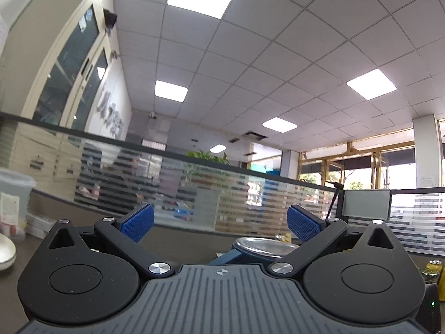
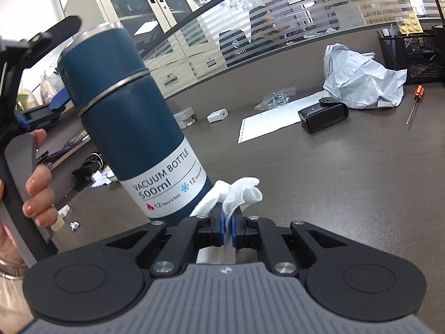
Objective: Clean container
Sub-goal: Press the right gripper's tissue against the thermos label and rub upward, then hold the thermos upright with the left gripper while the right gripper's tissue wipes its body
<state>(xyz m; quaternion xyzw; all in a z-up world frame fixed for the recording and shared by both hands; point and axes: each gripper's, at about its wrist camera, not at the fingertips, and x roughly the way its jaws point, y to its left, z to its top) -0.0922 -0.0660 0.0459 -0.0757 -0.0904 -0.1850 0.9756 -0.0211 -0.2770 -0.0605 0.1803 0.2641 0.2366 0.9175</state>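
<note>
While right claw [image 2: 228, 224] pinches tissue [image 2: 239, 192], left claw [image 1: 221, 222] gapes.

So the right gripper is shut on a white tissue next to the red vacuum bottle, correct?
Not quite: the vacuum bottle is dark blue, not red, as the right wrist view shows. The right gripper is indeed shut on the white tissue next to it.

Bottle [image 2: 133, 128] stands on desk [image 2: 333, 194]; pouch [image 2: 324, 117] at 2 o'clock, on paper sheet [image 2: 267, 123]; bag [image 2: 361, 80] behind.
</note>
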